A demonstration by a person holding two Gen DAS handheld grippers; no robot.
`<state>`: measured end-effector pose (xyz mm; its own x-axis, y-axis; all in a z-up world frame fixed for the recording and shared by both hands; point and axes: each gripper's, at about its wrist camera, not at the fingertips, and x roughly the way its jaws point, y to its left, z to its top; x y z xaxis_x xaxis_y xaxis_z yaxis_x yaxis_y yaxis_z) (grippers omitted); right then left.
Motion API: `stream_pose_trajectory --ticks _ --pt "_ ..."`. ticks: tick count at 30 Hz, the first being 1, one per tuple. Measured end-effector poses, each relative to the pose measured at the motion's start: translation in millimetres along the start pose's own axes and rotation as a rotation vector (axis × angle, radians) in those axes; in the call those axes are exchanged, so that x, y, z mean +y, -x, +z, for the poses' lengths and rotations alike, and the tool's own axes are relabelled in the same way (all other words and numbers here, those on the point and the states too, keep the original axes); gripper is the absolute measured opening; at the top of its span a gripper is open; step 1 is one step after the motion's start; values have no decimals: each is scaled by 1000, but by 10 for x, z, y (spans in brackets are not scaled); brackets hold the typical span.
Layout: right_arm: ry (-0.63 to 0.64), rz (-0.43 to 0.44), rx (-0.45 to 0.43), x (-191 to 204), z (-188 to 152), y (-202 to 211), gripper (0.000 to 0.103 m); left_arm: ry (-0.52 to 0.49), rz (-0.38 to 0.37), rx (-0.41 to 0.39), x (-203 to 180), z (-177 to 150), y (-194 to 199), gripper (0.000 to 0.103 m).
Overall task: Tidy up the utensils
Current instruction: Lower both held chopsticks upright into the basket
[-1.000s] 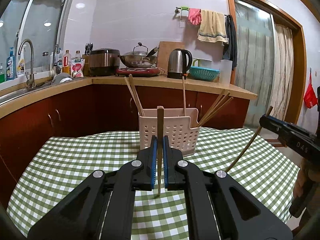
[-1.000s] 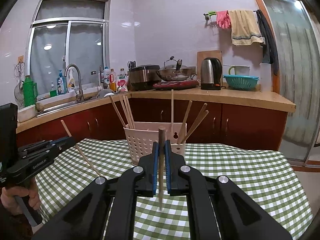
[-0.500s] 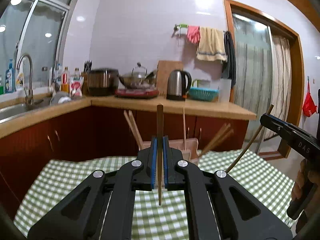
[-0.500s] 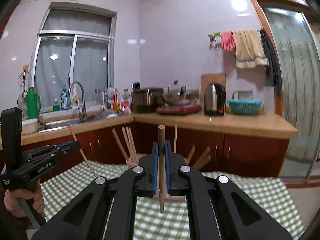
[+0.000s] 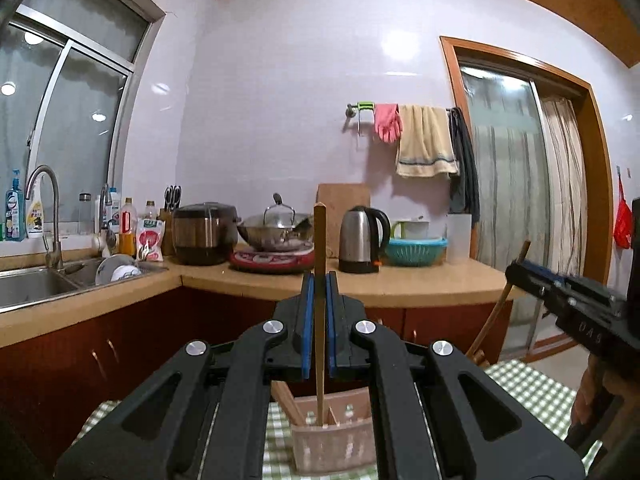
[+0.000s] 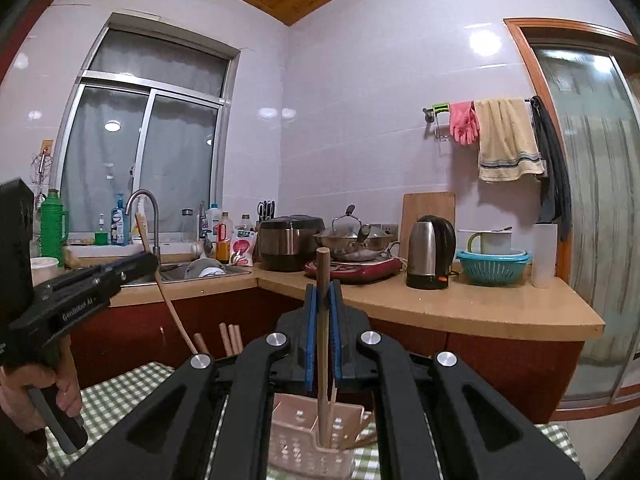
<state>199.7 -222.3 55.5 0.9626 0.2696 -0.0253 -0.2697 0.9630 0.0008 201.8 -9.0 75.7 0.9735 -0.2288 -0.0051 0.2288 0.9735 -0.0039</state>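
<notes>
My left gripper (image 5: 319, 280) is shut on a wooden chopstick (image 5: 319, 240) held upright; its lower tip reaches into the pale perforated utensil holder (image 5: 334, 446) below. My right gripper (image 6: 323, 290) is shut on another upright chopstick (image 6: 322, 276) whose lower end dips into the same holder (image 6: 308, 440). Several chopsticks lean in the holder (image 6: 230, 338). Each gripper shows in the other's view, the right one (image 5: 516, 270) at the right edge and the left one (image 6: 150, 258) at the left, each with its chopstick slanting down toward the holder.
The holder stands on a green checked tablecloth (image 6: 116, 386). Behind runs a wooden counter (image 5: 400, 284) with a kettle (image 5: 362, 240), wok, rice cooker and a sink (image 5: 36, 284) at the left. A glass door (image 5: 516, 184) is on the right.
Both grippers have risen and moved over the holder, still holding their chopsticks. The holder has dropped to the bottom of both views and the chopstick tips now enter it.
</notes>
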Motion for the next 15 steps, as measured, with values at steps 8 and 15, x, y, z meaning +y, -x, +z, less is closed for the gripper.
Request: stream_pose_trajectory --ticks 8,15 --pt "-19 -9 29 -114 -149 -365 7 4 10 15 -3 -128 -398 6" --pt "-28 -13 80 -161 -384 -602 7 12 22 67 26 -452 -625 6"
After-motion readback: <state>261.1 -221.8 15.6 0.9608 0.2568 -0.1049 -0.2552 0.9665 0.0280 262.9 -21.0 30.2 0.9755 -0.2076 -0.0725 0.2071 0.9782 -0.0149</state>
